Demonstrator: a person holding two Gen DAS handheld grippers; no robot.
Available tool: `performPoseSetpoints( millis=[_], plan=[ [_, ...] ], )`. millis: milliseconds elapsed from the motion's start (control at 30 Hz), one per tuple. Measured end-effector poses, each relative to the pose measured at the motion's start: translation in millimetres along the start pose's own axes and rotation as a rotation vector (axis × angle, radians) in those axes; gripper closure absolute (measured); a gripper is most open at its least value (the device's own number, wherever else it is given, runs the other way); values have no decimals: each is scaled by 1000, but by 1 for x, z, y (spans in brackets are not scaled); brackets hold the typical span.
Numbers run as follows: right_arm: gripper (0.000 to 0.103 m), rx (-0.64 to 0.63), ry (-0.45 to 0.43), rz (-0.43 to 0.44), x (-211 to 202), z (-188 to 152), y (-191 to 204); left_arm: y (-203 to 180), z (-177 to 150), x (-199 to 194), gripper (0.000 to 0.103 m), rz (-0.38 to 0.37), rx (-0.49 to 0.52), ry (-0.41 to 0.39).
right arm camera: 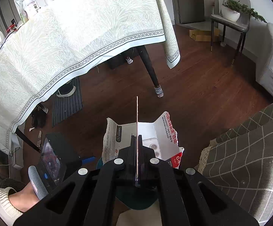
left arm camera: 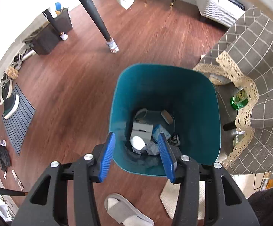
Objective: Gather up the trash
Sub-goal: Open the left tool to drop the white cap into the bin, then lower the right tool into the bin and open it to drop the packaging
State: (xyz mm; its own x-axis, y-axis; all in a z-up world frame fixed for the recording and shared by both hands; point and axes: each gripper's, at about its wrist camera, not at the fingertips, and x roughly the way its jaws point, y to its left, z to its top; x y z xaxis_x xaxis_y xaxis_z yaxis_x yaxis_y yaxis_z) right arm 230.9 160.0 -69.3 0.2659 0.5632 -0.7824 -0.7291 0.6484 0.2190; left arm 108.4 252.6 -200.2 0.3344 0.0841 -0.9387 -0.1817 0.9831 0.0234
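- L claw point(left arm camera: 136, 146): blue fingers spread wide, nothing between them, hovering over near rim of teal bin point(left arm camera: 121, 86).
- R claw point(right arm camera: 136, 139): fingers pinched tight on torn card pack point(right arm camera: 166, 131), white w/ red print; a flat panel stands edge-on up out of the grip, torn flaps splay left & right.
- Bin sits on wood floor, just left of grid-cloth surface point(left arm camera: 259, 60). Inside: white cap point(left arm camera: 137, 142), grey box point(left arm camera: 142, 130), blue carton, crumpled bits. Approx a third full, judging by depth.
- Handling, my read: pack is light, thin, semi-stiff card; bends & tears easy, not fragile, not slippery. Grip at the fold/spine as now looks best; flaps too floppy to hold.
- Risk: wide flaps may catch bin rim on release; drop centred over the mouth.
- Room: floor far & left of bin is open. Right is tight: lace hem hangs close to rim, green bottle point(left arm camera: 239, 99) under it.
- Near side: grey slipper point(left arm camera: 125, 211) & pale mat on floor by bin.
- R view: teal rim peeks below claw, so pack seems near or over bin; can't tell exactly.
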Motion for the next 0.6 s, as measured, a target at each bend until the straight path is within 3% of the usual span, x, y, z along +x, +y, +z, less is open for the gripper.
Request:
performPoseSetpoints(
  millis=[233, 300, 600],
  plan=[
    [102, 10, 31, 0, 22, 0, 4, 16, 4, -35, 44, -17, -11, -127],
    [102, 12, 49, -4, 32, -1, 4, 19, 6, -46, 36, -10, -13, -164],
    [102, 17, 146, -17, 79, -13, 11, 34, 15, -109, 31, -20, -43, -332]
  ],
)
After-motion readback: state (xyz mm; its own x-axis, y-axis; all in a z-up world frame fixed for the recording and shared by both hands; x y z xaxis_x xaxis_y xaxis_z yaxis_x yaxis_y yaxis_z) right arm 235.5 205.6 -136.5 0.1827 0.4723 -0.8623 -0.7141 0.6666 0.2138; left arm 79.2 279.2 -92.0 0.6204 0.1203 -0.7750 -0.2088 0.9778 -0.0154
